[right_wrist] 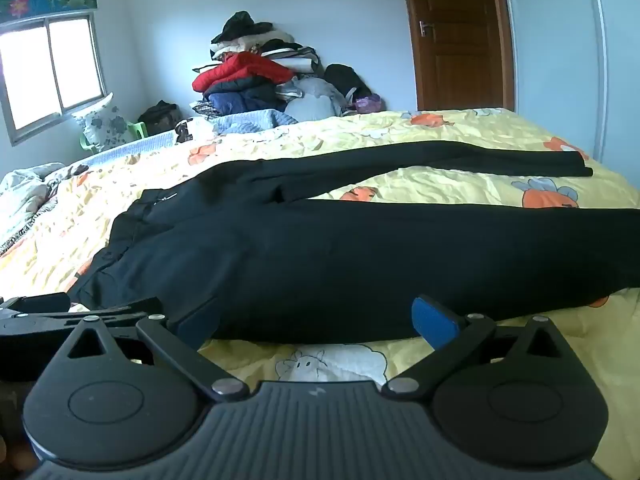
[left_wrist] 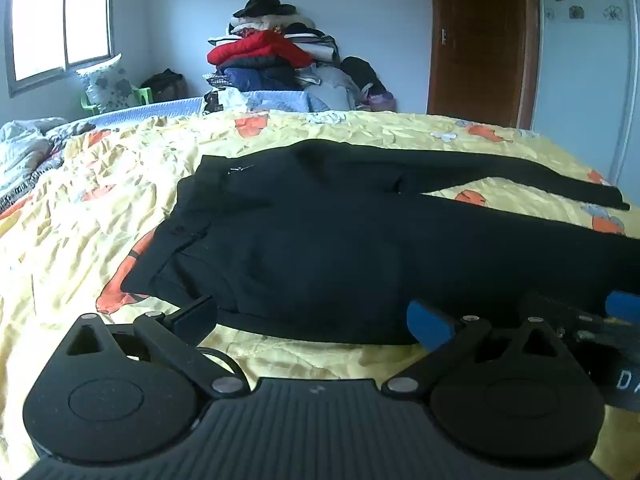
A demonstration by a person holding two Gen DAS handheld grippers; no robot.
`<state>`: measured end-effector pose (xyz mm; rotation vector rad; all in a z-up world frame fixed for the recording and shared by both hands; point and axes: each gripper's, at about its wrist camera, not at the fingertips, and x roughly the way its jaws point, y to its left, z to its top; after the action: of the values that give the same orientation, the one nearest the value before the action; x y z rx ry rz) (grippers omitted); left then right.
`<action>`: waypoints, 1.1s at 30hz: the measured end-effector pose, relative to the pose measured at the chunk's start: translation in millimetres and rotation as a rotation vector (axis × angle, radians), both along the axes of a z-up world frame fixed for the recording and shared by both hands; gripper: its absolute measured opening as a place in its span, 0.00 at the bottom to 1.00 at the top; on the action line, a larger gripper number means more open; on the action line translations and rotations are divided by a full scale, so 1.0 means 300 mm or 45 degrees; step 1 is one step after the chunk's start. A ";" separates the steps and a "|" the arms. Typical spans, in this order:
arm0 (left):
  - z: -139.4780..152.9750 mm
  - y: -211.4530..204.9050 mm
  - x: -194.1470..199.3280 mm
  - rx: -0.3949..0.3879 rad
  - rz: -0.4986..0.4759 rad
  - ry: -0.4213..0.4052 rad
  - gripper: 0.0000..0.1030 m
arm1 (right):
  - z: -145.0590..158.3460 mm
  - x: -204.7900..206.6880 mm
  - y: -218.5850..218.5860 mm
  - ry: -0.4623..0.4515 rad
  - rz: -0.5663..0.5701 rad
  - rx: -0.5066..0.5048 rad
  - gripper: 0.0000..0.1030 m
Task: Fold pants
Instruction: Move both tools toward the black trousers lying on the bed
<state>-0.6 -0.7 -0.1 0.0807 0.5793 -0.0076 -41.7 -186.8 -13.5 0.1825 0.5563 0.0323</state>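
You had a bed under you, covered by a crumpled yellow bedspread printed with orange and white flowers. Directly on that spread lay the black pants, spread out flat, with the waistband toward your left and both legs running off to the right. The near leg lay along the bed's near edge; the far leg angled away from it, leaving a wedge of yellow cloth between them. At the far left a rumpled pale quilt sat bunched on the bed, and a light blue quilted cover lay along its far side.
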 end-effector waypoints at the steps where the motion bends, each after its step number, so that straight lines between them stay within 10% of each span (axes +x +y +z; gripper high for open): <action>1: 0.001 -0.001 -0.001 -0.007 0.007 0.000 1.00 | 0.000 0.000 0.001 0.001 0.000 0.001 1.00; 17: 0.023 0.071 0.058 -0.297 -0.006 0.059 0.97 | 0.014 -0.004 0.017 -0.026 0.035 -0.013 1.00; 33: 0.074 -0.010 0.196 -0.102 0.201 0.008 0.98 | 0.033 -0.013 0.001 -0.060 0.022 -0.004 1.00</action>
<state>58.2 -3.8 22.1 -0.0434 0.5897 0.1224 -45.5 -186.4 -3.6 0.1738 0.5109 0.0524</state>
